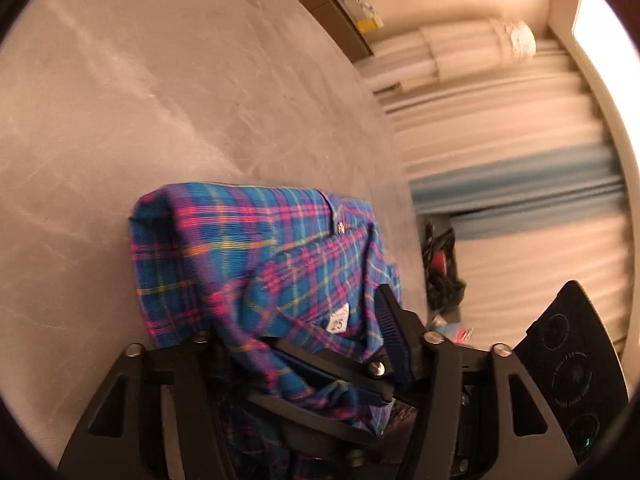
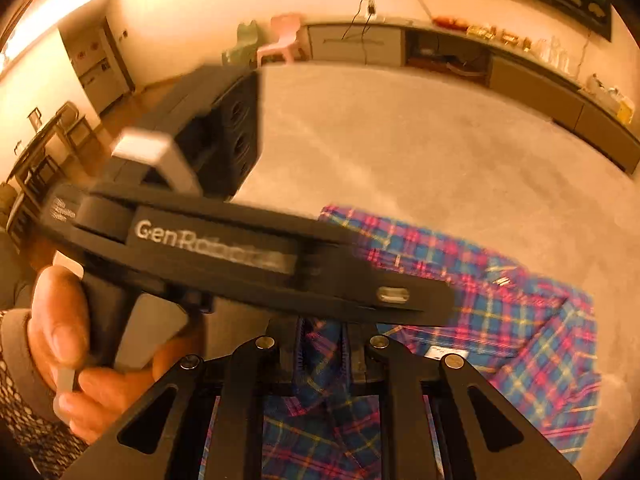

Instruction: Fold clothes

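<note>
Plaid shirt (image 1: 256, 264), soft woven cotton-like cloth in blue, pink and purple with thin yellow lines, lies bunched on the grey short-pile carpet (image 1: 160, 100), collar end toward me, with a small white neck tag (image 1: 339, 319) reading "25" and one round button just beyond it. My left gripper (image 1: 384, 344), matte black plastic with ribbed blue pads, is pinched onto shirt fabric beside the tag. My right gripper (image 2: 324, 356) is clamped narrow on a plaid fold, and above the shirt my left hand (image 2: 76, 344) holds the other tool, lettered "GenRobotics", partly blurred.
</note>
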A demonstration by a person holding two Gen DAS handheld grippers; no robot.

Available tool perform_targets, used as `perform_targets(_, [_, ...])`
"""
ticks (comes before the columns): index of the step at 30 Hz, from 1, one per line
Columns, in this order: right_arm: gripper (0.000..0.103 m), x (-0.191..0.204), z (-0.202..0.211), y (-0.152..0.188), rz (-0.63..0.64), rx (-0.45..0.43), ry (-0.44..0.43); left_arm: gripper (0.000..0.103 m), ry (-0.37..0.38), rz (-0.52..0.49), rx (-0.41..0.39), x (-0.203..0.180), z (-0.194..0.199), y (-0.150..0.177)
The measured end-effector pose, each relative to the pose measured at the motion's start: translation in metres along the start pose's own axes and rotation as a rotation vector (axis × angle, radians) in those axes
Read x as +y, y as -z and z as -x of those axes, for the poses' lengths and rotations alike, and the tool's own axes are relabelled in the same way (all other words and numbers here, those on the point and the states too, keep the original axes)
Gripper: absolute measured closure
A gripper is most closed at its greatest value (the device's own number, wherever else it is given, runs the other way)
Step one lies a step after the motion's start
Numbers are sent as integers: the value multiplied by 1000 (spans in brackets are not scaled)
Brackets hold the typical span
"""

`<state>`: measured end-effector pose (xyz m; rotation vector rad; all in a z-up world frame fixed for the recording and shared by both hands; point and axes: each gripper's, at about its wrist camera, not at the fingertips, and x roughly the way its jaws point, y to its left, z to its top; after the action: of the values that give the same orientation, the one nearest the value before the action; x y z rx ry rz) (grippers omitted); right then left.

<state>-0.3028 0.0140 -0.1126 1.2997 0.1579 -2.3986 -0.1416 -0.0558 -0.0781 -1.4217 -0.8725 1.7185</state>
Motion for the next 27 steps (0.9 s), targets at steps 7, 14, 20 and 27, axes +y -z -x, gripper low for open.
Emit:
perform_targets(7, [68, 16, -13, 0, 82, 108, -45, 44, -183, -25, -164, -2, 81, 18])
perform_targets(14, [52, -48, 71, 13, -32, -21, -133, 43, -181, -243, -154, -65, 63, 52])
perform_targets(20, [84, -151, 54, 86, -110, 98, 70, 55, -324, -270, -121, -55, 29, 52])
perform_targets(27, [83, -180, 88, 96, -213, -75, -24, 50, -362, -283, -247, -50, 51, 39])
